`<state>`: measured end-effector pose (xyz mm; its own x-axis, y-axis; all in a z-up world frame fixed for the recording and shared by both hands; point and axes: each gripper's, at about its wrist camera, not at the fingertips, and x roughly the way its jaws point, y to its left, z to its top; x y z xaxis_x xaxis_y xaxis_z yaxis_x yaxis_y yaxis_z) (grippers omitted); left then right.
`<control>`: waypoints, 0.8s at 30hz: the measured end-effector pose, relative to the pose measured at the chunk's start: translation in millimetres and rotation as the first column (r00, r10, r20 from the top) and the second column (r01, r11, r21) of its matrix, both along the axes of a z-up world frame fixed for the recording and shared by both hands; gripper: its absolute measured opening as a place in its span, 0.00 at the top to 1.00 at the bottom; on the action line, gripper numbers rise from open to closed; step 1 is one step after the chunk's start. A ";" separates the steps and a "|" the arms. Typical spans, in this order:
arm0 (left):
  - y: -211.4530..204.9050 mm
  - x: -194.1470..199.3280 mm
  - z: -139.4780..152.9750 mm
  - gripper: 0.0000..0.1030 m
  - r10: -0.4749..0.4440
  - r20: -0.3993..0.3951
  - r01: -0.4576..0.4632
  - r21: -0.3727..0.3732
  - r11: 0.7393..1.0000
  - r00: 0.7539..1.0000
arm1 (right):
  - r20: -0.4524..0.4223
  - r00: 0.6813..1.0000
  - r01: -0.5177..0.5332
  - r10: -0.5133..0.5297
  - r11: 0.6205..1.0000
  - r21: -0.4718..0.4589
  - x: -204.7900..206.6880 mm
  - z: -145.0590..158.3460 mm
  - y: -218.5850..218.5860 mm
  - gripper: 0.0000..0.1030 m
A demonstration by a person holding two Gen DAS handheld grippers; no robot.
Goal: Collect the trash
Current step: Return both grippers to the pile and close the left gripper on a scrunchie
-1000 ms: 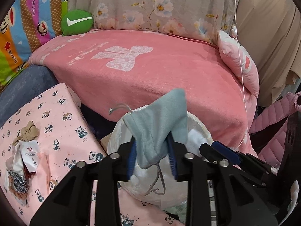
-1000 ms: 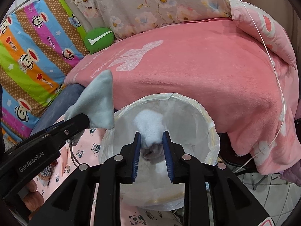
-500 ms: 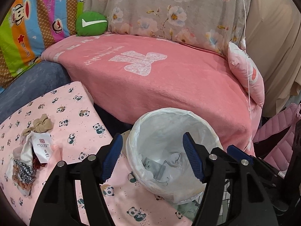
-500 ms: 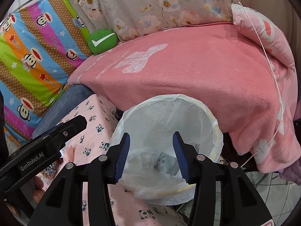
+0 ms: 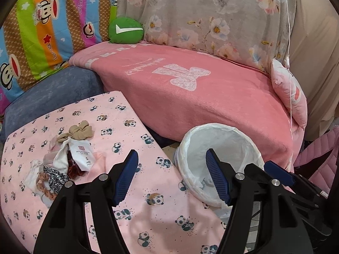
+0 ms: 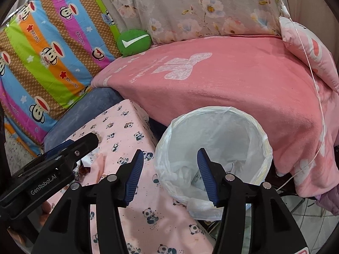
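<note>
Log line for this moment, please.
left gripper: open, empty | right gripper: open, empty | trash bin: holds items | scrap pile: on panda cloth

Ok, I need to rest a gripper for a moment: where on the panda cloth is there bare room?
Bare cloth lies between the scrap pile and the bin, and beyond the pile toward the blue cushion. The left part, around the pile, is crowded. The pink blanket is also bare.

cloth point(image 5: 148, 207): pink, panda print | blanket point(image 5: 211, 105): pink | bin liner point(image 6: 214, 139): white
</note>
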<state>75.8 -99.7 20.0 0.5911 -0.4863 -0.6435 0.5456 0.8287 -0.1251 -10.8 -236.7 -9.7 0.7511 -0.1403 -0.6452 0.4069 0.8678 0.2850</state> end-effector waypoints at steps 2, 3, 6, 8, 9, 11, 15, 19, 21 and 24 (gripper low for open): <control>9.0 0.3 -1.0 0.39 0.015 -0.005 -0.015 0.003 1.000 1.000 | -0.001 1.000 -0.011 0.011 1.000 -0.003 1.8 1.9 8.0 0.47; 14.9 1.6 -1.4 0.39 0.026 -0.009 -0.026 0.005 1.000 1.000 | -0.004 1.000 -0.019 0.019 1.000 -0.007 3.4 2.6 14.7 0.47; 31.6 3.0 -4.2 0.39 0.058 -0.014 -0.058 0.008 0.998 0.998 | -0.011 0.999 -0.037 0.037 0.999 -0.014 6.5 3.5 26.8 0.46; 42.0 5.7 -6.9 0.39 0.082 -0.023 -0.081 0.015 0.997 0.996 | -0.015 0.999 -0.045 0.045 0.999 -0.014 9.4 4.3 35.3 0.45; 49.8 7.8 -8.6 0.39 0.097 -0.028 -0.097 0.017 0.995 0.995 | -0.017 0.999 -0.051 0.051 0.999 -0.013 10.7 4.0 39.9 0.44; 61.3 8.6 -11.6 0.36 0.118 -0.037 -0.117 0.018 0.993 0.992 | -0.020 0.998 -0.059 0.058 0.998 -0.011 12.7 3.4 47.4 0.43; 93.6 12.8 -20.1 0.30 0.180 -0.045 -0.179 0.031 0.983 0.983 | -0.030 0.997 -0.077 0.077 0.997 -0.003 17.8 0.2 66.9 0.43; 124.7 20.1 -32.9 0.27 0.238 -0.082 -0.236 0.037 0.971 0.968 | -0.045 0.993 -0.107 0.106 0.994 -0.010 24.8 -3.2 88.1 0.43; 139.4 24.0 -39.1 0.27 0.266 -0.099 -0.263 0.041 0.964 0.959 | -0.051 0.991 -0.122 0.121 0.992 -0.013 28.5 -4.7 99.1 0.43; 160.0 27.3 -47.4 0.27 0.298 -0.105 -0.294 0.054 0.954 0.949 | -0.064 0.986 -0.155 0.154 0.988 -0.013 36.2 -8.6 119.0 0.43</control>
<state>103.1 60.2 -27.5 0.6289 -0.2748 -0.7273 0.2597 0.9560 -0.1367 25.4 -117.7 -18.4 0.7231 -0.0377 -0.6897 0.2839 0.9265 0.2470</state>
